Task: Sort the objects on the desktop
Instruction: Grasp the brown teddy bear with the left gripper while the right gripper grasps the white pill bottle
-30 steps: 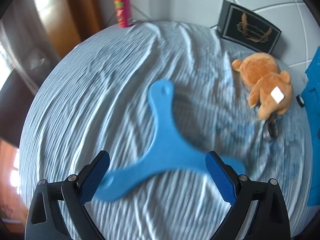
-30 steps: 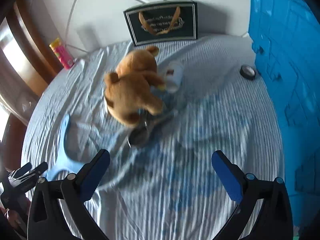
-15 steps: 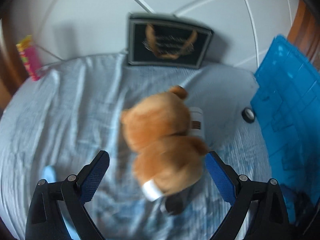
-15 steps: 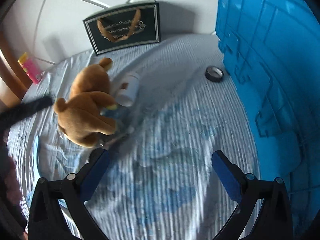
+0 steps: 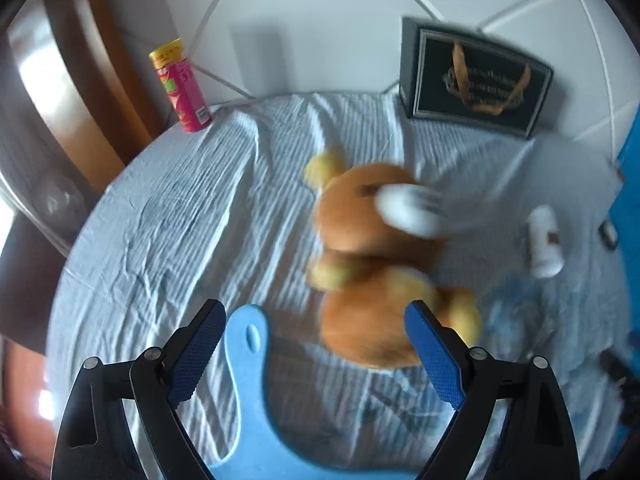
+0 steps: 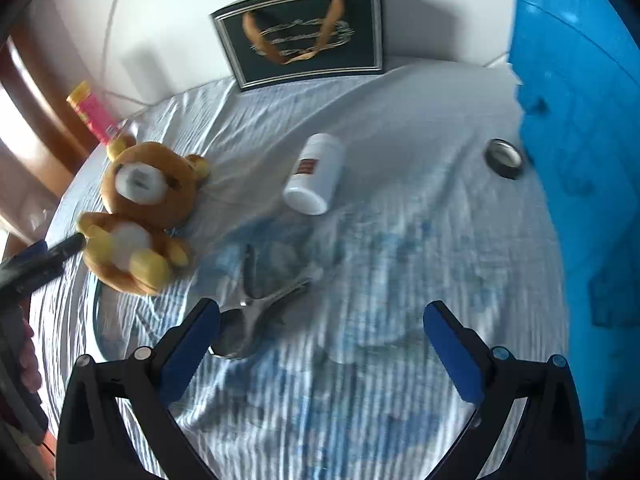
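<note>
A wrinkled, ribbed pale-blue cloth (image 6: 400, 128) is covering the round table. The fuzzy brown plush bear (image 6: 140, 216) is lying face-up at its left side, with a smooth white cylindrical bottle (image 6: 316, 174) on its side nearby and shiny metal spoons (image 6: 256, 312) in front. A flat light-blue plastic piece (image 5: 256, 392) is lying beneath the left gripper (image 5: 316, 352). The fingers of both the left gripper and the right gripper (image 6: 320, 348) are spreading wide, gripping nothing.

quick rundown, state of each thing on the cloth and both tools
left tool: open, holding nothing
right tool: open, holding nothing
teddy bear: lying face up
white bottle: on its side
snack can: upright
black gift bag: standing against the wall
tape roll: lying flat
spoon: lying on the cloth
</note>
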Motion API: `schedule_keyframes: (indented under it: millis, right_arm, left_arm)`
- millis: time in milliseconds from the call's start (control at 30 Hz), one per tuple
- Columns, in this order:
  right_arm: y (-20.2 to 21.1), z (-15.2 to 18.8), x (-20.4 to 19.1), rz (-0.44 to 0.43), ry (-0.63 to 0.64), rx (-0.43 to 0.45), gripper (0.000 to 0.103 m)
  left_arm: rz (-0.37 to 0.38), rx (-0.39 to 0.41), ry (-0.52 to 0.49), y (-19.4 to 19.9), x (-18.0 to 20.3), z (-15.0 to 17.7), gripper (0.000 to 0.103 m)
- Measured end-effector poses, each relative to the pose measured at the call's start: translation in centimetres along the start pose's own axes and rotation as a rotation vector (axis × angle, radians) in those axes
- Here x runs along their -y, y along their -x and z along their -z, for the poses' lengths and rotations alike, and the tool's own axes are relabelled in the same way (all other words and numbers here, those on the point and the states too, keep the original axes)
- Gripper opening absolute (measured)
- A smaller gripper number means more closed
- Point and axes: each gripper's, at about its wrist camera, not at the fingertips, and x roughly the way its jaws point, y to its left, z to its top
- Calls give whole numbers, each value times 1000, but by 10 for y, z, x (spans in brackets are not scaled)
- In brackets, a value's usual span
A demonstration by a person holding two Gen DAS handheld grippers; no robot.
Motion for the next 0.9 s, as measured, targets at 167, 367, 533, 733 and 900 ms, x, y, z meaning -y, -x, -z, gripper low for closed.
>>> schedule_keyframes:
  millis: [167, 367, 533, 733, 900]
  right_arm:
    - [-6, 6, -11, -19, 32, -22, 103]
    - [-10, 8, -3, 5, 6, -31, 103]
    - [-13, 2, 0, 10, -16, -35, 103]
    - [-16, -7, -2, 11, -18, -28, 103]
    - [-37, -32, 2, 18, -52, -17, 103]
  left_arm:
    - [32, 17, 3, -4, -4, -6, 94]
    - [83, 15, -15, -8, -3, -34, 94]
    - [104, -77, -75, -33, 21, -50, 94]
    - [55, -208, -105, -72, 43, -28, 94]
    - [98, -251, -64, -90, 44, -9, 94]
